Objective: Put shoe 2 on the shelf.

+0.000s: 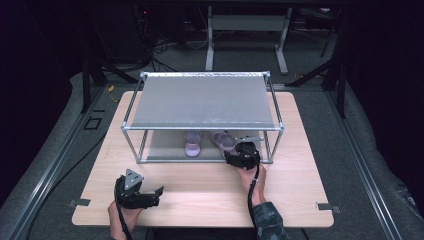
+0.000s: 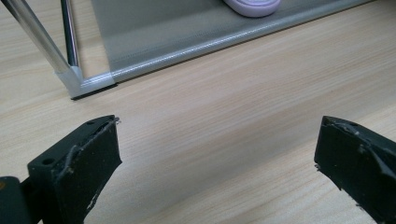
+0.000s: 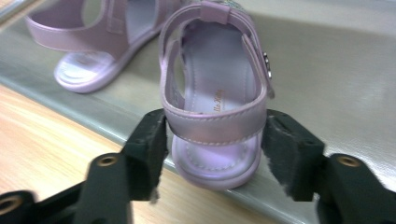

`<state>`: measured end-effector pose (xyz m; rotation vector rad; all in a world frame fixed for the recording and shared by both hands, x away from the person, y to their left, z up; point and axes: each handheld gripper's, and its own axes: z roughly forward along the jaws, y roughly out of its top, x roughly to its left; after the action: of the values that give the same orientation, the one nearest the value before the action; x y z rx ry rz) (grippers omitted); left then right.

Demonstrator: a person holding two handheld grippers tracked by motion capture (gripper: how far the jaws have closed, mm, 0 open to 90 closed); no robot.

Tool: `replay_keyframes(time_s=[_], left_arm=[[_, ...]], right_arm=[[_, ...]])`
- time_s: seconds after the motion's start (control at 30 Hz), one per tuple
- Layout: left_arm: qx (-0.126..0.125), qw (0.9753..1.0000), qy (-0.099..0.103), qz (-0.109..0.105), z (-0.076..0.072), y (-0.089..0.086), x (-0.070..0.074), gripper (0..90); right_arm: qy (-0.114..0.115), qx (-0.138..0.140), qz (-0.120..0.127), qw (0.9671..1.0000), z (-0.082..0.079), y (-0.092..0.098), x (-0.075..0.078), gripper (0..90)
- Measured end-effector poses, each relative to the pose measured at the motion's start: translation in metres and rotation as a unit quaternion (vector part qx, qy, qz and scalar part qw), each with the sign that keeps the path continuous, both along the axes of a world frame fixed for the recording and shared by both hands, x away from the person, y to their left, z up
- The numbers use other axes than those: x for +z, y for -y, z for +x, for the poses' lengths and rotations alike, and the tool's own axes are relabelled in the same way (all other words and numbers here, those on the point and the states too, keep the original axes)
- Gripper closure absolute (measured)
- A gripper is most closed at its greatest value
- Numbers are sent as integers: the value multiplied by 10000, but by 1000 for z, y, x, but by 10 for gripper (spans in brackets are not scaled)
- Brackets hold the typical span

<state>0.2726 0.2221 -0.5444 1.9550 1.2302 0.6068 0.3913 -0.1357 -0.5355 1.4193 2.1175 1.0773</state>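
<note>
Near edge of the table: the left tool is held low over bare wood, jaws spread wide, nothing between them. Farther in, the right tool is set at the front lip of the rack's lower shelf, jaws closed in against the heel strap of the right sandal; contact is seen on both sides of the strap, so it is judged gripped or just about gripped. The sandal sits on the lower shelf at its near edge, heel toward the person, sole slightly overhanging the lip. A second sandal, the left sandal, lies just beside it, further left and a bit farther back. From the high view both are seen under the top shelf of the metal rack. The sandal is judged light, small, with soft bendy straps and a firmer sole; the glossy surface may be slippery. The heel strap is likely to flex under squeeze; a hold across the heel cup, low near the sole, is judged firmer. The buckle side should be avoided.
</note>
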Motion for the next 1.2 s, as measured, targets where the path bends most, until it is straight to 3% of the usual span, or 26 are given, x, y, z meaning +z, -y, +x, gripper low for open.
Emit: replay_keyframes(time_s=[0.27, 0.53, 0.67, 0.97, 1.17, 1.2], left_arm=[[57, 10000, 31, -2, -1, -2, -1, 0], [41, 10000, 36, -36, -1, -1, -2, 0], [35, 10000, 17, -34, 0, -1, -3, 0], [34, 10000, 23, -43, -1, -2, -3, 0], [46, 10000, 18, -53, -1, -3, -5, 0], [43, 10000, 17, -68, -1, -2, -5, 0]], right_arm=[[-92, 191, 351, 9992, 10, -14, -5, 478], [-56, 134, 289, 9995, 18, -30, -7, 498], [-134, 250, 561, 9980, 21, -31, -7, 501], [-94, 189, 396, 9990, 20, -43, -8, 496], [-43, 232, 313, 9992, 22, -47, -8, 494], [-59, 337, 373, 9987, 22, -48, -8, 491]])
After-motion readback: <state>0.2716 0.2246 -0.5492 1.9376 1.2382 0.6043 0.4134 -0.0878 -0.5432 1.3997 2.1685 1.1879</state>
